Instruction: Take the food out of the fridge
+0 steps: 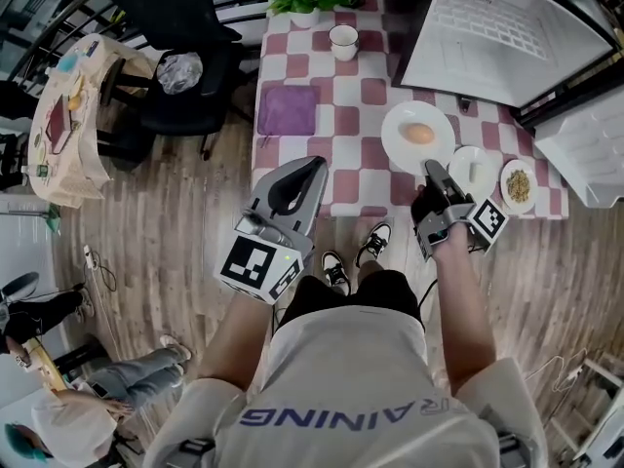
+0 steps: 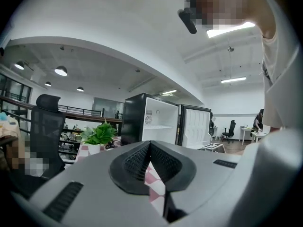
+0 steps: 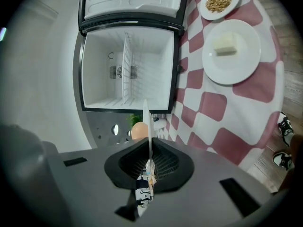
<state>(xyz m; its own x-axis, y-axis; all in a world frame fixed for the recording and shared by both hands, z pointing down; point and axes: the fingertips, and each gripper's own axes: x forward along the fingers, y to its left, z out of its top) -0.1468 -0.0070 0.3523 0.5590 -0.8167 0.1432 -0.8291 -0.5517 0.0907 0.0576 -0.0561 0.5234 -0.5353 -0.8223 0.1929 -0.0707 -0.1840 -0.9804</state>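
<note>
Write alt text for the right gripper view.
The right hand-held gripper is shut on the rim of a white plate bearing a round orange food. Beyond: an open, empty fridge and a checked tablecloth.

The white plate [image 3: 146, 122], seen edge-on, half hides the brown food [image 3: 137, 130].
</note>
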